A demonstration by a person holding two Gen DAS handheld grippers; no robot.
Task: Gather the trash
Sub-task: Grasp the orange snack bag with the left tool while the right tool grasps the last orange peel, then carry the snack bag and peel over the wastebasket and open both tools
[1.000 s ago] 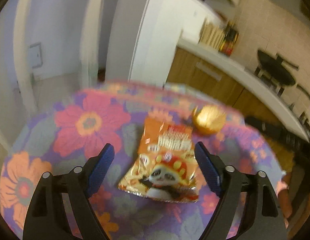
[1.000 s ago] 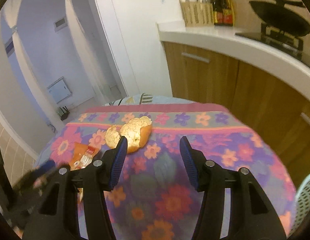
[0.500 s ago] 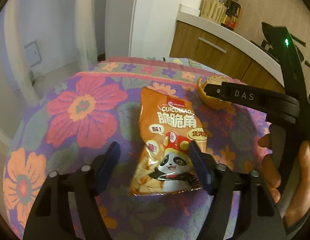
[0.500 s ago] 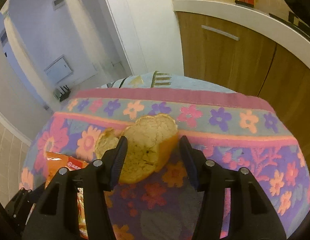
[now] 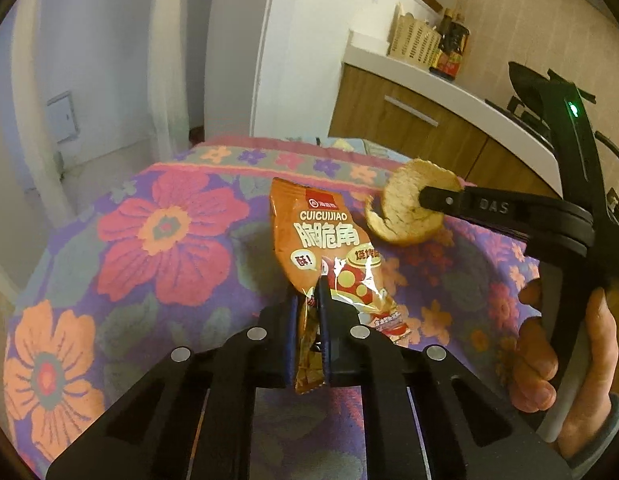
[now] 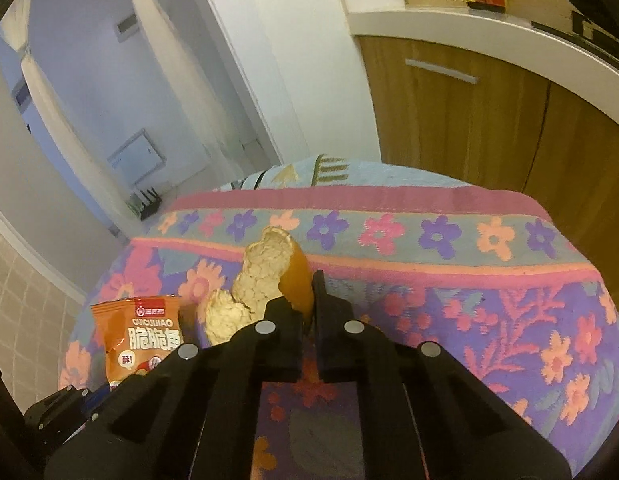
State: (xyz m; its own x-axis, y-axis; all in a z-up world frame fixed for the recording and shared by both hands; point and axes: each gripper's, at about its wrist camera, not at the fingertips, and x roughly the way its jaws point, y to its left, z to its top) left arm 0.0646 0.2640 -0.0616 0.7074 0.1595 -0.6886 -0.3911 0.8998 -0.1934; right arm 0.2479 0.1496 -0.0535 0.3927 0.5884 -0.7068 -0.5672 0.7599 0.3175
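I had both pieces of trash in hand at that point: my left gripper (image 5: 309, 312) was pinched nearly closed on the lower end of the orange snack packet (image 5: 321, 240), its upper part leaning out over the flowered tablecloth (image 5: 165, 240). My right gripper (image 6: 307, 300) was clamped on the rim of the orange peel (image 6: 265, 276), held just above the cloth beside the packet. I judged the picking up done and the carrying off left, with no bin in sight.
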